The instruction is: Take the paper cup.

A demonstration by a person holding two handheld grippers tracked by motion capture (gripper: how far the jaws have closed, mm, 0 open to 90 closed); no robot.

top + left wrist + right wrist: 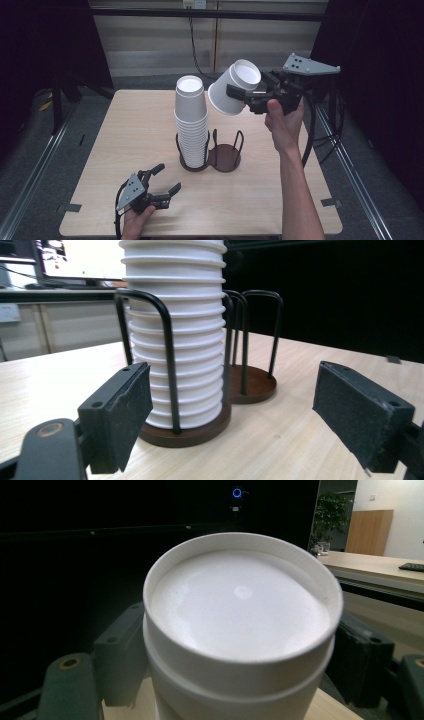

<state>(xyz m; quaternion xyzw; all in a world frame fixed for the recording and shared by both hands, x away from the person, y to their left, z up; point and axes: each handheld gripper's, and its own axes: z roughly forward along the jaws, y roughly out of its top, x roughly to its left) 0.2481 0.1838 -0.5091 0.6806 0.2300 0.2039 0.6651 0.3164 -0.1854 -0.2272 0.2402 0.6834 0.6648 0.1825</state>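
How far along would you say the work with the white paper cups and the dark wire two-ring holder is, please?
Done: a tall stack of white paper cups stands upside down in the left ring of the dark wire holder. In hand: the right gripper grips one white paper cup, tilted in the air beside the stack's top. Left: that cup is not set down, the right ring is bare, and the left gripper rests open.

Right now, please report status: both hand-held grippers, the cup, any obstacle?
Right hand-held gripper shut on white cup, raised, upside down. Left hand-held gripper open, low over table. Cup stack in holder close below.
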